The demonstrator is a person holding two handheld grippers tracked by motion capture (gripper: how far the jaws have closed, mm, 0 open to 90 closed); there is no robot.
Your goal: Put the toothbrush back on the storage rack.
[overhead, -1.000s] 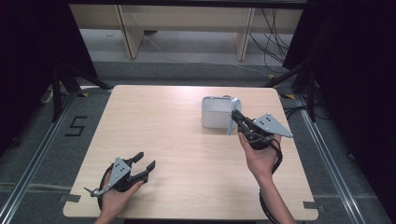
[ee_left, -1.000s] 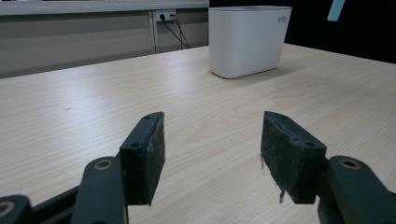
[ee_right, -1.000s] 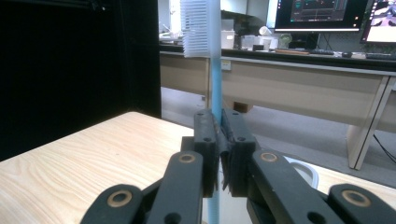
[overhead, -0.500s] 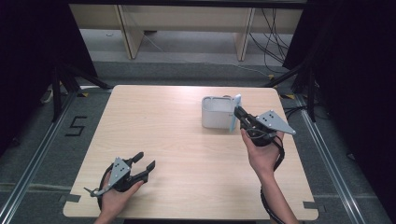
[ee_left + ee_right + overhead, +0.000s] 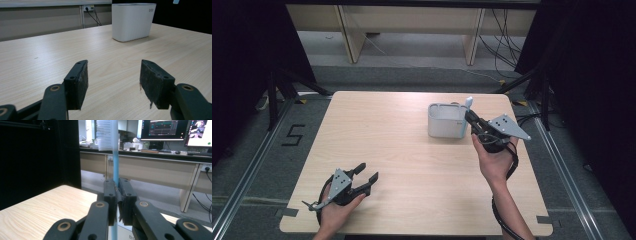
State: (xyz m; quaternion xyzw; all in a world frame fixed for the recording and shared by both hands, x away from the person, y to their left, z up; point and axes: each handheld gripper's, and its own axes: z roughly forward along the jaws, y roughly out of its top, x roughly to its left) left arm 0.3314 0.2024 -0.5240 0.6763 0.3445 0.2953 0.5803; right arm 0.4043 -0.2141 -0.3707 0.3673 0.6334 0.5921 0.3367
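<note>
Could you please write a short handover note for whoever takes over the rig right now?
Right gripper: shut on the toothbrush, fingers clamped on its blue handle, bristle head up. In the high view it is held by the right end of the white holder.
Left gripper: open, nothing between its fingers, resting low at the near left of the table.
White holder: upright on the far right part of the table.
Done: toothbrush is gripped.
Left: by the look of it, lower the toothbrush into the holder and release; whether its lower end is already inside cannot be told.
</note>
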